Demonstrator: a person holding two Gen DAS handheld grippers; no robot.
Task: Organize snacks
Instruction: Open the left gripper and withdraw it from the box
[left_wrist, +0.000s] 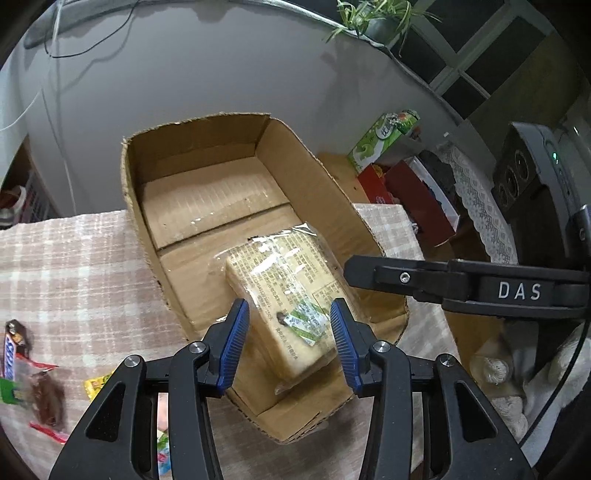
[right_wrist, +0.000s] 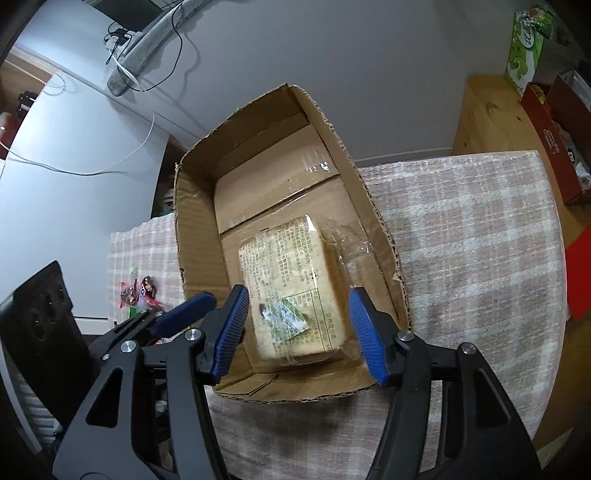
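Observation:
An open cardboard box (left_wrist: 155, 229) (right_wrist: 192, 229) stands on the checked tablecloth. A clear-wrapped pale block of snacks (left_wrist: 284, 284) (right_wrist: 291, 280) with printed text and a small green sachet lies flat in the box's near half. My left gripper (left_wrist: 290, 332) is open above the box's near end, its blue pads either side of the packet without touching it. My right gripper (right_wrist: 297, 325) is open and empty, also above the packet. Loose snacks (left_wrist: 22, 369) (right_wrist: 138, 293) lie on the cloth left of the box.
The right gripper's black body (left_wrist: 461, 284) reaches in at the box's right rim. The left gripper's blue finger (right_wrist: 184, 312) shows left of the box. Green and red cartons (left_wrist: 384, 140) stand on a wooden shelf behind. A black appliance (left_wrist: 532, 177) sits at right.

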